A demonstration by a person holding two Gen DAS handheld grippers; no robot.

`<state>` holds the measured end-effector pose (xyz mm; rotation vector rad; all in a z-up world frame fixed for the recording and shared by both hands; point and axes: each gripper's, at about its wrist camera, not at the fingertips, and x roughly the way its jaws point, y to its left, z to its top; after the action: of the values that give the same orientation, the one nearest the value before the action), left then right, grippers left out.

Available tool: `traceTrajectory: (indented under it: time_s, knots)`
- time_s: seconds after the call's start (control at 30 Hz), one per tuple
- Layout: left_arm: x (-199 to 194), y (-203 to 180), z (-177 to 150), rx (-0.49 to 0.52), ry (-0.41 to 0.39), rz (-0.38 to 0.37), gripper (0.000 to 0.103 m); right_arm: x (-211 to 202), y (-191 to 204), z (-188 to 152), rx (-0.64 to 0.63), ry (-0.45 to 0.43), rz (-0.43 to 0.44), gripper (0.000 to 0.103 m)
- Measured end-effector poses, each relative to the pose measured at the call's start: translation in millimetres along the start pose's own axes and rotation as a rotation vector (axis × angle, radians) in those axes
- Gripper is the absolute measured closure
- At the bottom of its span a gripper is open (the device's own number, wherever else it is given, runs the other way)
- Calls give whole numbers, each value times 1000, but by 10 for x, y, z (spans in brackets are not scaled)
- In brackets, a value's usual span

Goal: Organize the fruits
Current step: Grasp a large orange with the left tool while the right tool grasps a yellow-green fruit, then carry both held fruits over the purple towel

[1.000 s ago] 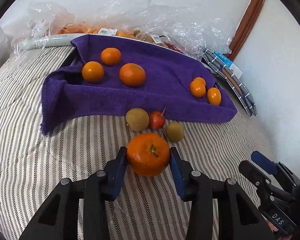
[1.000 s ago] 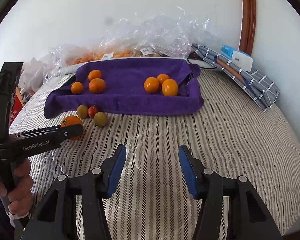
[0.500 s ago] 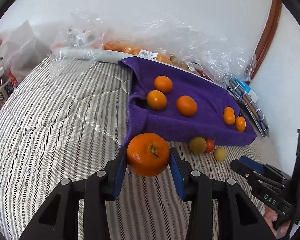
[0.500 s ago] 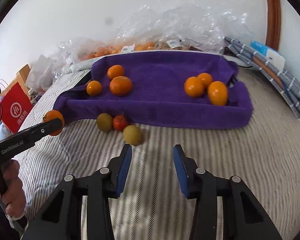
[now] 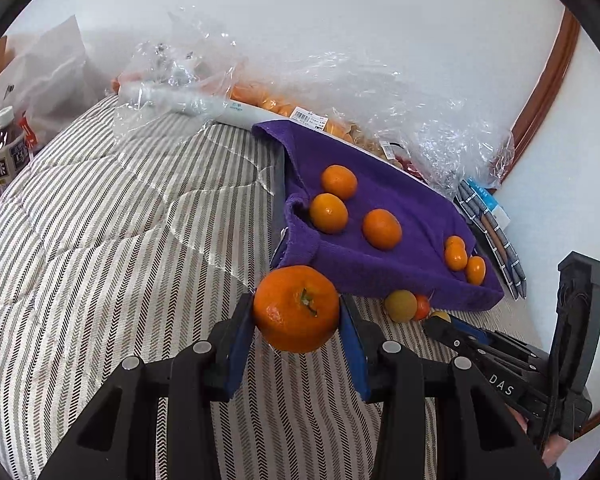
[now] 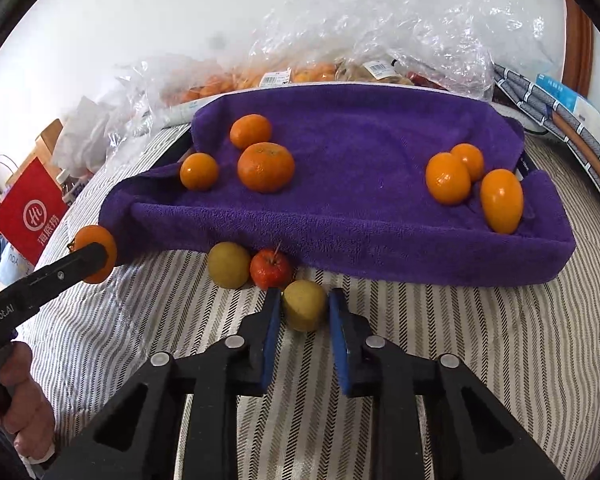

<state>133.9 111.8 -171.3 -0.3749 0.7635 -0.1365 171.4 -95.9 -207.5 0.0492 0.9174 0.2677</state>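
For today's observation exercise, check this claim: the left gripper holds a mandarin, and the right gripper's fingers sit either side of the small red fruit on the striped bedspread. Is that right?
One detail is wrong. In the right wrist view, the right gripper brackets a yellow-green fruit, not the red fruit just behind it. The left gripper does hold the mandarin.

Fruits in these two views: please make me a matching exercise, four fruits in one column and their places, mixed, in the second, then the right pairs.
Things:
1. large mandarin
2. yellow-green fruit
3. red fruit
4. oval orange fruit

Places:
A. on the purple towel, right end
B. between the right claw fingers, on the striped cover
C. held in the left claw
D. on the cover, against the towel's front edge

Pairs: 1-C, 2-B, 3-D, 4-A
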Motion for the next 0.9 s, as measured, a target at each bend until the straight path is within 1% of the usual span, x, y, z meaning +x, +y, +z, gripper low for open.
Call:
traceTrajectory:
  time_s: [0.17, 0.3, 0.47, 0.57, 0.73, 0.9]
  knots:
    - [-8, -31, -43, 13, -4, 21, 63, -185, -121, -46, 38, -40, -2, 79]
    - [-56, -137, -92, 36, -16, 34, 63, -394, -283, -139, 62, -62, -26, 79]
    - [-129, -295, -148, 39, -10, 8, 63, -623, -458, -266, 97, -77, -46, 79]
    - [-192, -404, -164, 62, -18, 11, 63, -750, -546, -304, 107, -97, -57, 79]
    - [-274, -505, -133, 70, -13, 6, 63, -921, -661, -338, 131, -126, -60, 79]
    - [-341, -602, -44, 97, -37, 19, 63, -1058, -735, -290, 131, -161, -67, 79]
